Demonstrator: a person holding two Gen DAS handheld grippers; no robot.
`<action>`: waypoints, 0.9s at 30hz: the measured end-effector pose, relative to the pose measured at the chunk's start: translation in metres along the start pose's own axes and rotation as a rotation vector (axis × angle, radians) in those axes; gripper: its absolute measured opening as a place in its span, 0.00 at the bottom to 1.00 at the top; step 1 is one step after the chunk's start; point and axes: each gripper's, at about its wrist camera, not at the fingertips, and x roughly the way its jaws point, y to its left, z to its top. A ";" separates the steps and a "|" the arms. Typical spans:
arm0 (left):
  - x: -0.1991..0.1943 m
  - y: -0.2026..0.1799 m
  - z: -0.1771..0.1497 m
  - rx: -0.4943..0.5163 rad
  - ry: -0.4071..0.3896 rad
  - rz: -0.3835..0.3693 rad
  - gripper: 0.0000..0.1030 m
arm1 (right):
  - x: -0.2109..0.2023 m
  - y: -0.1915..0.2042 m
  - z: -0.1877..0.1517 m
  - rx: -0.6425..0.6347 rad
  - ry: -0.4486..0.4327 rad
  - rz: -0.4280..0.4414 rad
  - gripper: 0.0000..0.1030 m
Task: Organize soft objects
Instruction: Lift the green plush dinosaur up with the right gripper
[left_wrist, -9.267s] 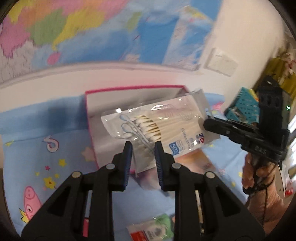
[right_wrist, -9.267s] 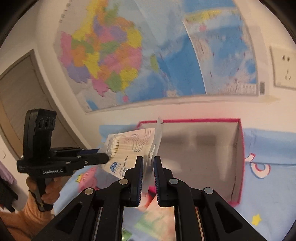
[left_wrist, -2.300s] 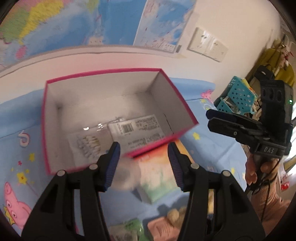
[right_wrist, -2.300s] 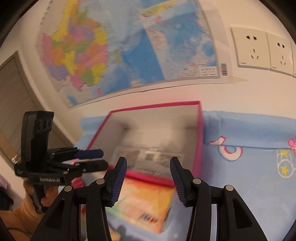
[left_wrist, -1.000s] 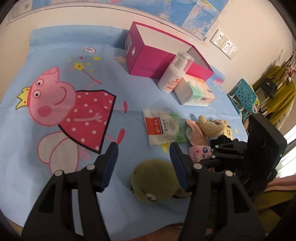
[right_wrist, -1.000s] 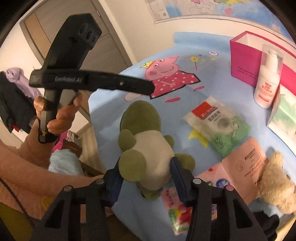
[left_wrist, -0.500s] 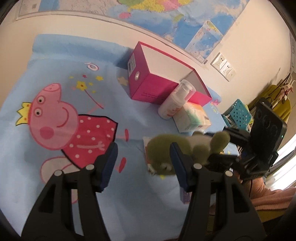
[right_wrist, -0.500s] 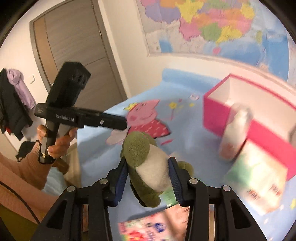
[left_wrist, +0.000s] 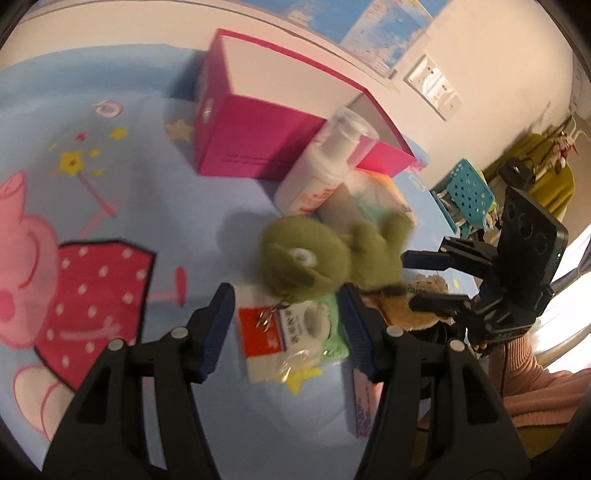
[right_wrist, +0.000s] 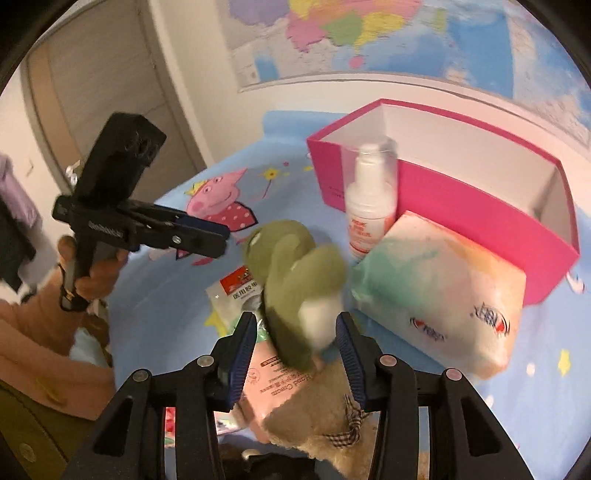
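Crowding pink box (right_wrist: 461, 206): bottle (right_wrist: 370, 206), tissues (right_wrist: 443, 295).

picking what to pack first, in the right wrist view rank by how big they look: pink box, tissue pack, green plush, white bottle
1. pink box
2. tissue pack, though it sits nearer the camera
3. green plush, blurred and close, so unsure against the tissue pack
4. white bottle

Two plush toys (right_wrist: 295, 280), one box (right_wrist: 461, 206), one bottle (right_wrist: 369, 206).
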 end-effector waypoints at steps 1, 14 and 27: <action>0.003 -0.002 0.004 0.014 0.003 0.006 0.58 | -0.001 -0.001 -0.001 0.029 -0.004 0.000 0.52; 0.037 0.002 0.028 0.044 0.091 -0.022 0.61 | 0.007 -0.010 0.001 0.199 -0.038 -0.013 0.56; 0.019 -0.027 0.019 0.094 0.028 -0.025 0.63 | -0.014 -0.011 -0.004 0.204 -0.094 -0.005 0.34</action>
